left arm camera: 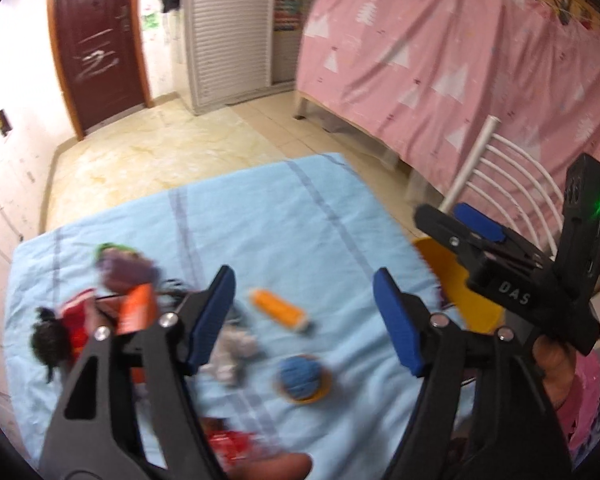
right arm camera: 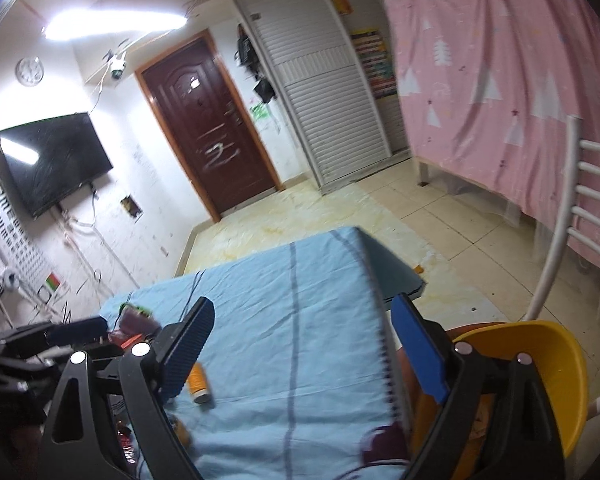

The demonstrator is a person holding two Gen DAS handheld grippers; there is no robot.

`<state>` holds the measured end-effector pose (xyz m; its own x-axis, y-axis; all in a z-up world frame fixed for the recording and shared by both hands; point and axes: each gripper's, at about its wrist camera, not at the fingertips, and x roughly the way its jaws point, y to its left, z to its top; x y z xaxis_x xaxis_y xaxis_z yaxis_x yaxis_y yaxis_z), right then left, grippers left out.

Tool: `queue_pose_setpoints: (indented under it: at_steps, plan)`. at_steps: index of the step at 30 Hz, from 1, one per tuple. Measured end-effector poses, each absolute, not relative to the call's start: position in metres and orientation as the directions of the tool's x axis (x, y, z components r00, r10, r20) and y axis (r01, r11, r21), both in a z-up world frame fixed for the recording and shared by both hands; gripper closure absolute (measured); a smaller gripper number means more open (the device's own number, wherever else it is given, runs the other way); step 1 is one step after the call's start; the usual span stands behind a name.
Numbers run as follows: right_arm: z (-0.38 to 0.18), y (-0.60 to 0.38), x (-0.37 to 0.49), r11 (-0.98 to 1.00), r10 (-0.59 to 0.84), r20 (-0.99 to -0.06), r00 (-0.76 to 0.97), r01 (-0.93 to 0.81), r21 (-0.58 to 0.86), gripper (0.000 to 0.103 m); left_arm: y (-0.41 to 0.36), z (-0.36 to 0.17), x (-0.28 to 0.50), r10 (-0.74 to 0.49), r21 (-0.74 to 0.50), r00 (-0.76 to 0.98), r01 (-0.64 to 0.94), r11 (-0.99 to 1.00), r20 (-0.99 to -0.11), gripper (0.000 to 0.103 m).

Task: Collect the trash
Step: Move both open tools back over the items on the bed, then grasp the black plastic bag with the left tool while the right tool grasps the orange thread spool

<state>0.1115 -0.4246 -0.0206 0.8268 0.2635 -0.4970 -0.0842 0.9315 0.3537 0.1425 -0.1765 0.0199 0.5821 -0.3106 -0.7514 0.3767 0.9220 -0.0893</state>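
both grippers gape with nothing between their pads, left gripper [left arm camera: 304, 324] over the crumpled paper [left arm camera: 230, 354] mid-table (blurred), right gripper [right arm camera: 304, 352] by the yellow bin [right arm camera: 548, 364] off the table's right edge; descend squarely before pinching.

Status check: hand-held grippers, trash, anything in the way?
Left hand-held gripper open, empty. Right hand-held gripper open, empty. Crumpled paper still on blue cloth. Yellow bin at table edge, path clear.
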Motion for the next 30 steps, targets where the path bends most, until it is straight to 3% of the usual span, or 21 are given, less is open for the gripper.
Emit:
queue_pose_setpoints:
  at_steps: [10, 18, 25, 30]
  plan:
    - [-0.037, -0.349, 0.133, 0.922, 0.380, -0.596, 0.708, -0.237, 0.306, 0.020, -0.071, 0.021, 0.155, -0.181, -0.051, 0.649, 0.214, 0.976, -0.739, 0.024]
    - [-0.051, -0.302, 0.147, 0.938, 0.336, -0.690, 0.641, -0.296, 0.181, 0.020, 0.012, 0.001, 0.166, -0.093, -0.069, 0.630, 0.063, 0.996, -0.771, 0.024]
    - [-0.061, -0.281, 0.158, 0.943, 0.274, -0.761, 0.588, -0.319, 0.093, 0.047, 0.035, -0.028, 0.172, -0.122, -0.120, 0.572, 0.042, 0.992, -0.811, 0.024]
    - [-0.069, -0.272, 0.162, 0.937, 0.240, -0.802, 0.547, -0.347, 0.043, 0.053, 0.042, -0.045, 0.176, -0.143, -0.143, 0.551, 0.044, 0.989, -0.822, 0.022]
